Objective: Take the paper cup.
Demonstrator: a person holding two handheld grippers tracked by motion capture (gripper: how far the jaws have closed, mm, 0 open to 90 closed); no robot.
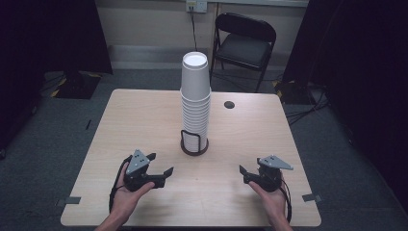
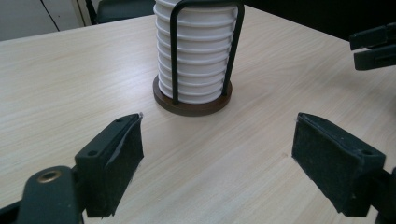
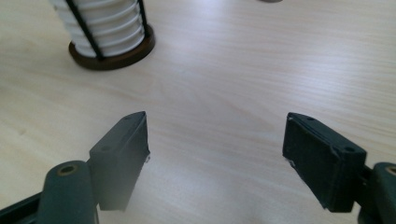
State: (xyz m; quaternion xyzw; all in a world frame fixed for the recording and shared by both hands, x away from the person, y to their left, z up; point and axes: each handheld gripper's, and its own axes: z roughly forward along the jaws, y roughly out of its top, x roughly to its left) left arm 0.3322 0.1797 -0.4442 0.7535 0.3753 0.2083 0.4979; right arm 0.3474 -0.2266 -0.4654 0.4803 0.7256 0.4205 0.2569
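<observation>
White cup stack (image 1: 195, 101) upright in its dark wire holder (image 1: 194, 144) mid-worktop (image 1: 144, 120), we see left claw (image 1: 160, 164) spread, right claw (image 1: 246, 174) spread, both empty, near the holder.

The left hand (image 1: 126, 195) enters from 6 o'clock, gripping the left gripper (image 1: 160, 164), which points toward 2 o'clock with jaws spread and empty. The right hand (image 1: 271, 197) holds the right gripper (image 1: 242, 174) aimed toward 10 o'clock, jaws likewise apart, nothing between them.
</observation>
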